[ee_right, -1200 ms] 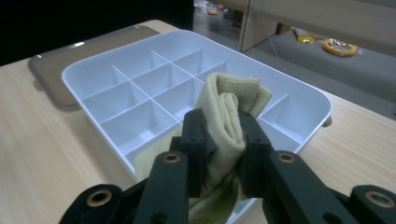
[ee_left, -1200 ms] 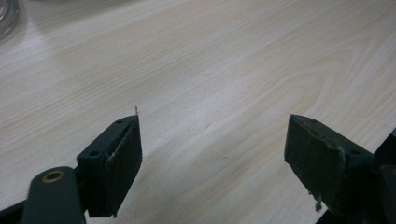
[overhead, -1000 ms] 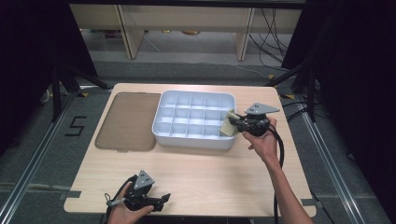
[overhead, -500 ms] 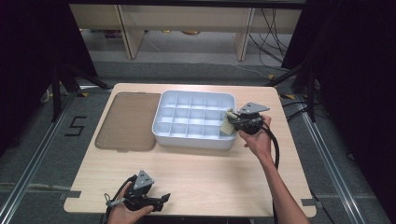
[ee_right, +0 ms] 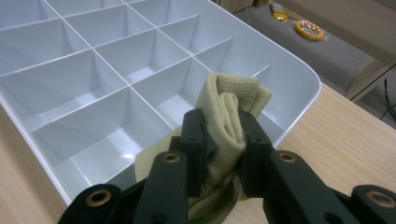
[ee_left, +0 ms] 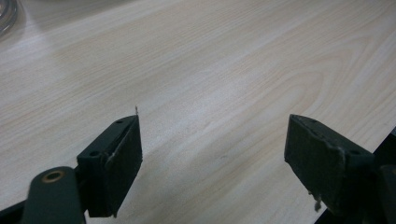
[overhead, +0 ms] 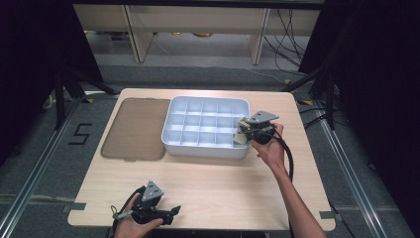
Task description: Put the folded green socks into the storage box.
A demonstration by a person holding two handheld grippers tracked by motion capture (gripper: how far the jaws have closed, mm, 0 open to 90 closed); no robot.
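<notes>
A folded pale yellow-green cloth (ee_right: 229, 116) is pinched between the jaws of my right gripper (ee_right: 223, 135), which is shut on it. In the high view the right gripper (overhead: 245, 132) holds that cloth (overhead: 241, 139) over the right-hand end of the white compartment tray (overhead: 208, 148), at the front right compartments. The tray (ee_right: 299, 79) is a grid of several bare cells. My left gripper (overhead: 171, 212) rests near the table's front edge, far from the tray. Its jaws (ee_left: 212, 161) stand wide open over bare wood with nothing between them.
A brown flat lid or mat (overhead: 134, 129) lies to the left of the tray. The light wooden table (overhead: 213, 183) has free room across its front half. Dark frames and floor rails surround the table; cables run behind on the right.
My right gripper has carried the cloth a little lower and toward the tray's right end. The left gripper has stayed where it was.
</notes>
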